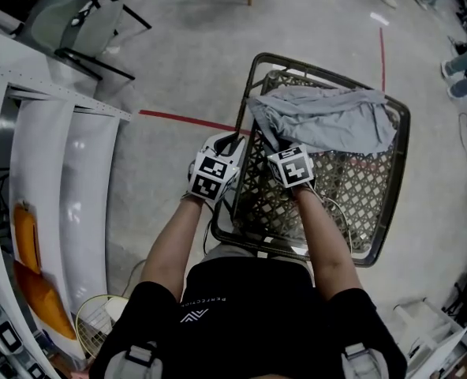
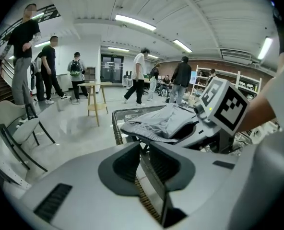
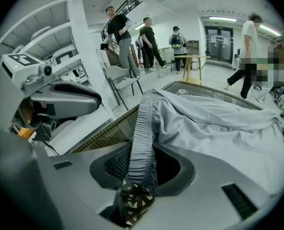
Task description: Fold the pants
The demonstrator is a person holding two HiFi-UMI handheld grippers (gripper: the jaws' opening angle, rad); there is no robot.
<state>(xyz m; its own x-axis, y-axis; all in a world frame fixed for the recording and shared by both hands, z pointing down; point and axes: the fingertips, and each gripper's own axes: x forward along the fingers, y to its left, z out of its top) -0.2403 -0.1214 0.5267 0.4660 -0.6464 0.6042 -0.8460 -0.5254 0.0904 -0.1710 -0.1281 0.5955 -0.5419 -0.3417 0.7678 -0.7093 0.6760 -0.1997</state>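
Note:
Grey pants lie draped over the far half of a woven lattice basket on the floor. My right gripper reaches into the basket at the pants' near left corner. In the right gripper view the gathered elastic waistband runs down between the pads, and the right gripper is shut on it. My left gripper sits at the basket's left rim. In the left gripper view its jaws are nearly together with the basket rim between them; the pants lie beyond.
White shelving with orange items stands at the left, and a folding chair at the back left. A red floor line runs up to the basket. A wooden stool and several people stand further off.

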